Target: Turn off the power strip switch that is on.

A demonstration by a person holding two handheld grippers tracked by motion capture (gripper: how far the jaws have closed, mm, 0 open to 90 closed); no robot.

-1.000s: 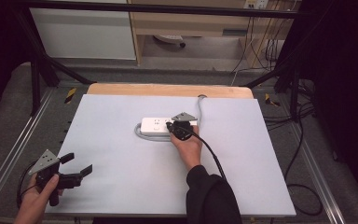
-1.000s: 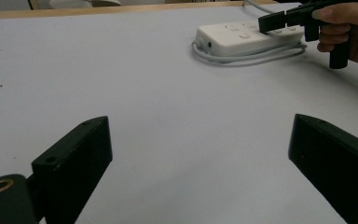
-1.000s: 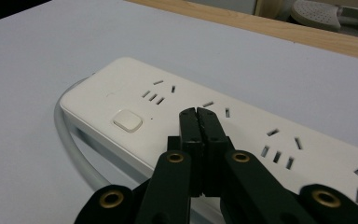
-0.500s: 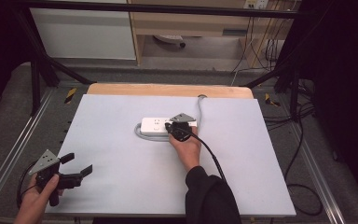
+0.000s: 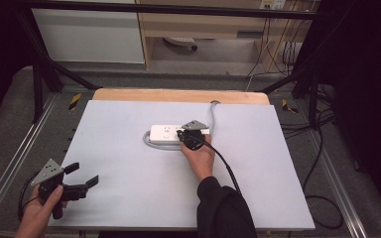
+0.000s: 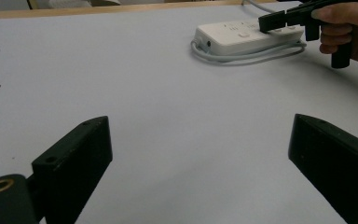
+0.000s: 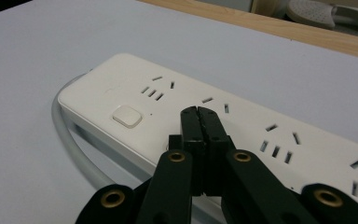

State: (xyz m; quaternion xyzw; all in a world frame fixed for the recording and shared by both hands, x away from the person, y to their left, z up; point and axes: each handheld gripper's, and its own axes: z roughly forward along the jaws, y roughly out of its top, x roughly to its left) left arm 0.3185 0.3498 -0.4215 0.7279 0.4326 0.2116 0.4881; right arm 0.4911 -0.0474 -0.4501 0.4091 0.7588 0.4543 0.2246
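Note:
A white power strip [image 5: 166, 134] [image 6: 242, 35] [image 7: 242, 121] lies in the middle of the pale table, its grey cable [image 5: 151, 143] looped around it. My right gripper [image 5: 182, 134] [image 7: 199, 112] [image 6: 272, 19] is shut with nothing between the jaws, its tips hovering just above the strip's top, right of the square white button [image 7: 127, 116]. My left gripper [image 5: 84, 174] stands open near the table's front left corner, held by a hand, jaws [image 6: 200, 154] wide apart over bare tabletop.
The table [image 5: 129, 114] has a wooden strip [image 5: 178, 95] along its far edge. Metal rails [image 5: 15, 163] run down both sides. Black cables [image 5: 322, 124] hang off the right side, and a cabinet [image 5: 89, 29] stands behind.

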